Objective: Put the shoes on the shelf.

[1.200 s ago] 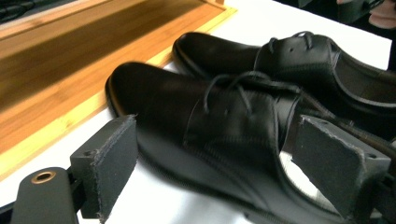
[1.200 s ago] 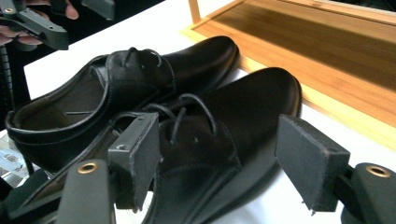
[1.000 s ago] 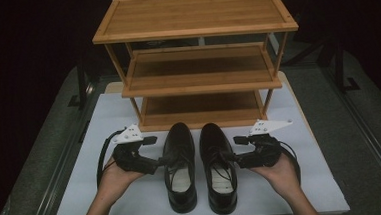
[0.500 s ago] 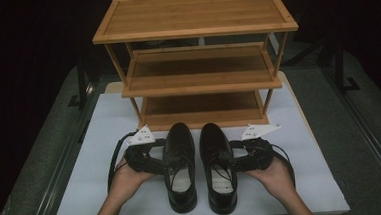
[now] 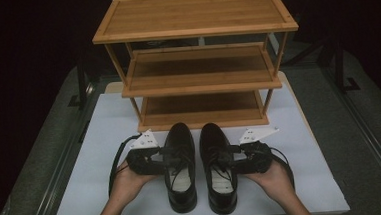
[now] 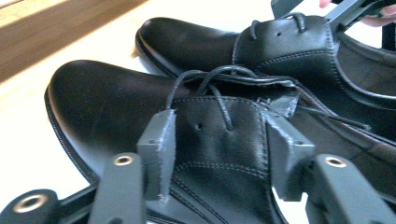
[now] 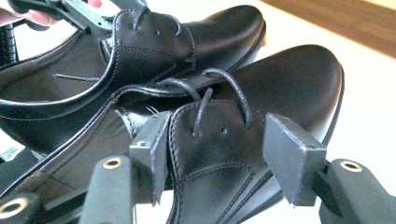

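Shoes: black dress pair [image 5: 199, 167] on the table [image 5: 104, 123], in front of the bamboo rack [image 5: 198, 62], none shelved.
Left gripper [image 6: 215, 154]: jaws just closing, clamped on the left shoe's lace flap [image 6: 219, 135].
Right gripper [image 7: 210, 158]: jaws closing round the right shoe's flap [image 7: 210, 140], one pad still clear.
Left: lift, shelve both.

Both shoes, the left shoe [image 5: 180, 164] and the right shoe [image 5: 218, 167], are showing smooth black leather, glossy over the toes and duller around the stitched lace flaps. Their laces [image 6: 219, 88] are looking like thin waxed cord. The pads [image 6: 159, 151] of the left gripper [image 6: 219, 156] are looking like matt grey plastic, rough along the edges, with small metal eyelets below. The rack [image 5: 193, 17] is showing warm wood with a satin finish. The worktop [image 5: 104, 123] is looking matt, pale and smooth.
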`<state>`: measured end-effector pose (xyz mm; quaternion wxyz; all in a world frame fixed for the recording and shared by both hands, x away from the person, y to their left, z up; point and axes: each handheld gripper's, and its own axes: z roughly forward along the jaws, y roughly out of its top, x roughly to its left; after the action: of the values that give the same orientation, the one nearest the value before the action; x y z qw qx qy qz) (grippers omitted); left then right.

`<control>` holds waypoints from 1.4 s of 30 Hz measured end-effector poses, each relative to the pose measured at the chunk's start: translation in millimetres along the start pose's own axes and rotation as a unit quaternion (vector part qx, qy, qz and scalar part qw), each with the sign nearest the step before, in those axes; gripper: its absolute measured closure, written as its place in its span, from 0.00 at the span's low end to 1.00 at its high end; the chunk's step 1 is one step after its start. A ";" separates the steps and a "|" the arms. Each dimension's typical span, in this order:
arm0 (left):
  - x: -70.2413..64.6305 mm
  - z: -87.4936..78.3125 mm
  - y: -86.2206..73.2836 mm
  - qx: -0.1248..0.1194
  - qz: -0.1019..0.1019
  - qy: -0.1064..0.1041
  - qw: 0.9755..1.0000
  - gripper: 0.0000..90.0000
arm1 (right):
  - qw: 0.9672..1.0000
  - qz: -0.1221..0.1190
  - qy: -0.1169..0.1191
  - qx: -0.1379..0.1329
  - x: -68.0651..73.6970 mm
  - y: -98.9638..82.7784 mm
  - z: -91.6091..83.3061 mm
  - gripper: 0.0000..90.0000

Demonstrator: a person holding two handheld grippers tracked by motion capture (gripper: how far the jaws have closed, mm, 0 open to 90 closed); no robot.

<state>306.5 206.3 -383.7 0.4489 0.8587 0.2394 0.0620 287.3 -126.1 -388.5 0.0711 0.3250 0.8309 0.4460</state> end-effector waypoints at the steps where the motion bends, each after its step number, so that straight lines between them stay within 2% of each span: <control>1: -0.3 -0.3 0.0 0.000 0.001 -0.001 1.000 0.57 | 1.000 0.002 0.001 0.001 -0.1 -0.2 -0.3 0.47; 5: -1.4 -1.1 0.9 0.005 0.003 -0.001 1.000 0.62 | 1.000 0.005 0.001 0.003 0.5 -0.5 -1.6 0.50; 6: -2.0 -1.7 1.2 0.004 0.003 -0.002 1.000 0.64 | 1.000 0.002 0.001 0.004 1.0 -0.6 -2.1 0.53; 9: -5.4 -4.1 2.7 0.007 0.010 0.002 1.000 0.74 | 1.000 0.001 0.016 0.003 2.8 -0.8 -1.6 0.66; 11: -8.3 -5.6 4.4 0.013 0.017 0.010 1.000 0.82 | 1.000 -0.006 0.019 -0.003 5.1 -0.5 -2.6 0.80; 13: -10.3 -7.3 5.5 0.018 0.025 0.022 0.999 0.89 | 1.000 -0.011 0.017 -0.007 6.4 -0.1 -5.7 0.91; 15: -9.8 -10.2 5.5 0.019 0.031 0.042 0.998 0.94 | 1.000 -0.012 0.012 -0.009 6.4 -0.8 -8.4 0.94; 17: -5.6 -14.4 4.2 0.015 0.026 0.054 0.998 0.96 | 1.000 -0.010 0.008 -0.011 5.8 -0.9 -10.0 0.96; 20: -0.5 -17.1 1.6 0.003 0.012 0.052 0.999 0.97 | 1.000 -0.010 -0.006 -0.012 3.7 0.0 -12.4 0.96; 23: -1.0 -18.9 2.4 0.001 0.018 0.060 0.998 0.97 | 1.000 -0.001 -0.008 -0.018 -1.0 -0.4 -14.5 0.96; 30: -0.7 -26.7 5.9 -0.017 0.017 0.079 0.997 0.97 | 1.000 -0.002 -0.023 -0.021 -5.3 1.3 -20.7 0.97; 36: 6.1 -30.2 13.7 -0.031 0.011 0.087 0.996 0.97 | 0.999 0.010 -0.032 -0.036 -18.0 7.2 -29.4 0.97; 42: 20.8 -25.5 29.0 -0.039 0.011 0.103 0.994 0.97 | 0.998 0.013 -0.050 -0.045 -36.0 18.1 -28.6 0.97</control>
<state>326.9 221.0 -347.8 0.4541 0.8322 0.2721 0.1648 312.2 -160.6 -363.4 0.1211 0.3540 0.8012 0.4670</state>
